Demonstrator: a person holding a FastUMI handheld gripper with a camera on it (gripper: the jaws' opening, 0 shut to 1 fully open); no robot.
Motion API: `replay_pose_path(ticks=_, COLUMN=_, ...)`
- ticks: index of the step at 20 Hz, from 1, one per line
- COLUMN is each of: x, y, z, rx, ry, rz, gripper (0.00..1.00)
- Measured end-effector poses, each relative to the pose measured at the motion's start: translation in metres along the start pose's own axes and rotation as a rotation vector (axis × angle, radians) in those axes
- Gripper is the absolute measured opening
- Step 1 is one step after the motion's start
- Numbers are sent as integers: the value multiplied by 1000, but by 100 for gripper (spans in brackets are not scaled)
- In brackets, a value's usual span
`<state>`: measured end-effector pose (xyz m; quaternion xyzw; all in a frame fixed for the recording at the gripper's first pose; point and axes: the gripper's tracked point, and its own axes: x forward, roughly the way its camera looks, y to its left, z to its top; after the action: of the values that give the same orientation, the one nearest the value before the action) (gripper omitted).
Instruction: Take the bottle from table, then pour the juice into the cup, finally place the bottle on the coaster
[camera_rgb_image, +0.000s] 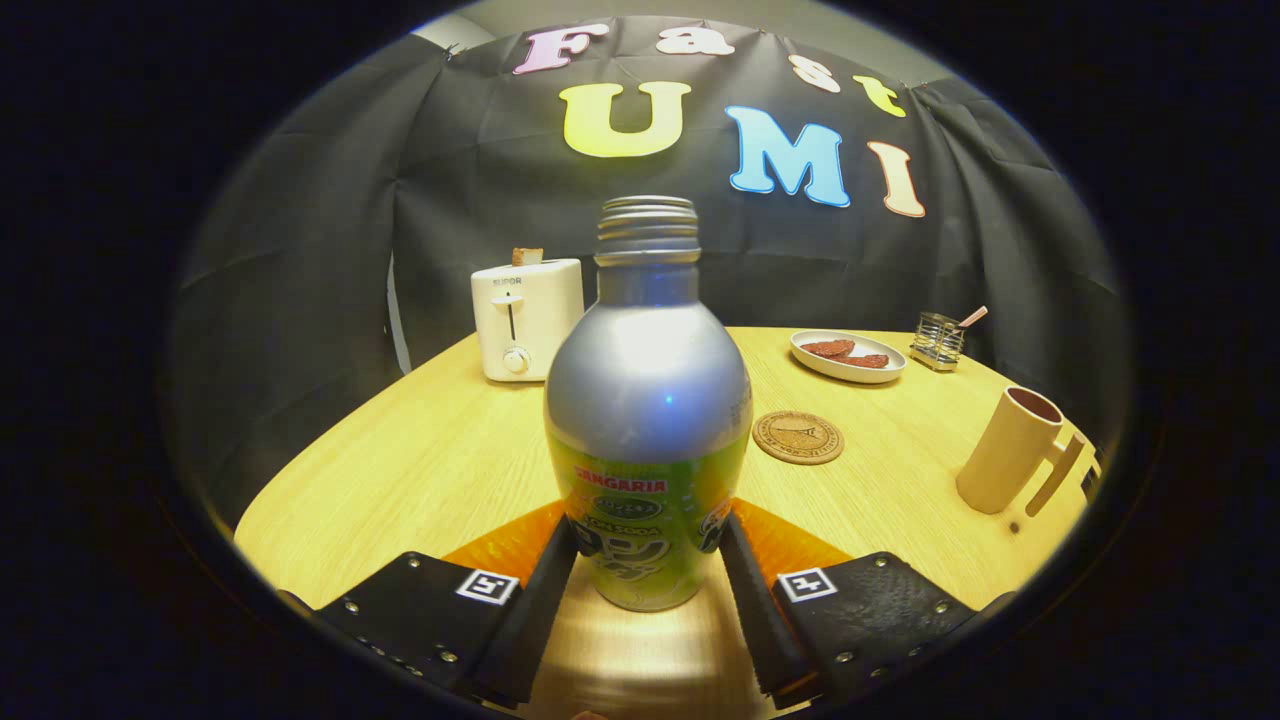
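An uncapped metal bottle (648, 400), silver on top with a green label below, stands upright between my fingers, its base at the wooden table (420, 470). My gripper (648, 530) is shut on the bottle, both fingers pressed against its lower sides. A round cork coaster (797, 437) lies on the table just beyond the bottle, to the right. A tall beige cup (1010, 450) with a handle stands further right, near the table's edge.
A white toaster (527, 318) with a slice of bread in it stands at the back left. At the back right sit a white plate (848, 356) with reddish pieces and a small wire holder (938, 340).
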<state>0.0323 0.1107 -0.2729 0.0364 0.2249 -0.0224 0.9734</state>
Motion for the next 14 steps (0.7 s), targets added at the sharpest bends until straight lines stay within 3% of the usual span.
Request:
replay_pose_path(ticks=5, x=7, y=1, z=7, rx=111, ry=41, rz=40, gripper=77)
replay_pose_path(ticks=14, x=0, y=-18, z=52, rx=290, ry=-8, rz=71, gripper=76)
